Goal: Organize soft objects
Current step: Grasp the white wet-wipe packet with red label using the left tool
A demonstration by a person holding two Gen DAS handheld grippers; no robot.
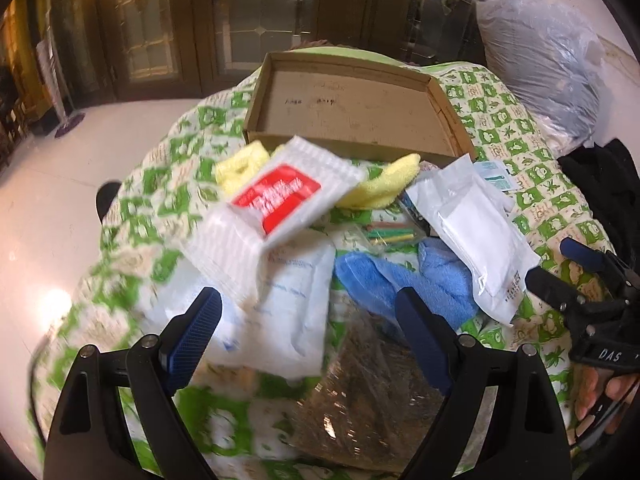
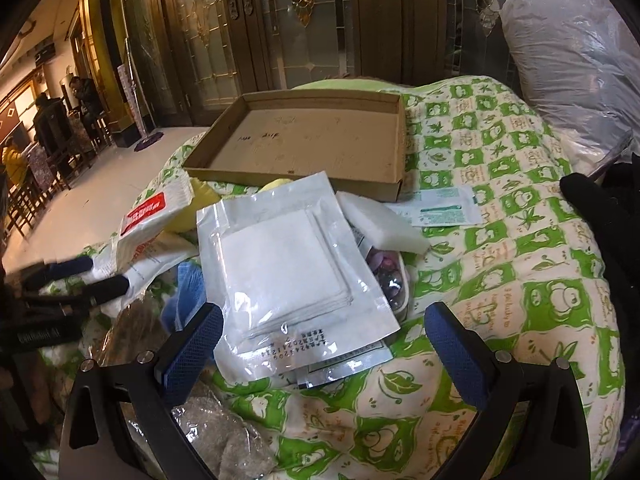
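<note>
An empty cardboard box [image 1: 440,110] [image 2: 394,144] lies at the far side of a green-and-white quilt. In front of it lie a white pack with a red label [image 1: 276,200] [image 2: 146,216], yellow sponges [image 1: 384,182], a blue cloth [image 1: 400,276], a clear pouch of white pads [image 1: 476,232] [image 2: 288,264] and a white foam block [image 2: 384,228]. My left gripper [image 1: 308,320] is open just short of the red-label pack, which looks blurred. My right gripper [image 2: 324,344] is open around the near edge of the clear pouch, not touching it.
A brown clear-wrapped bag [image 1: 372,392] lies near the left gripper. A small green-printed sachet [image 2: 444,208] lies right of the box. A large plastic bag [image 2: 568,52] stands at the back right. White floor [image 1: 60,184] drops off left of the quilt.
</note>
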